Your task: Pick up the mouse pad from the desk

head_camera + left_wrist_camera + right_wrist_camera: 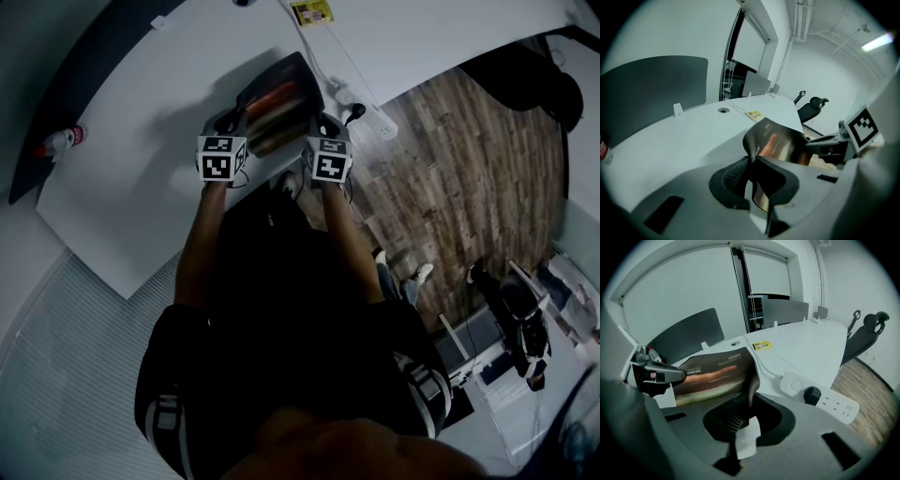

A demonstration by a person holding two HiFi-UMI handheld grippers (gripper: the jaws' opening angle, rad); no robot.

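The mouse pad is a dark sheet with a reddish streak printed on it, and it hangs lifted above the white desk, sagging between both grippers. My left gripper is shut on its left near corner, the mouse pad curling up from the jaws in the left gripper view. My right gripper is shut on its right near corner; the right gripper view shows the mouse pad spreading leftwards from the jaws towards the left gripper.
A white power strip with a black plug lies at the desk's right edge, its cable running back past a yellow label. A bottle stands at the desk's left end. A dark divider panel lines the far edge. Office chair beyond the desk.
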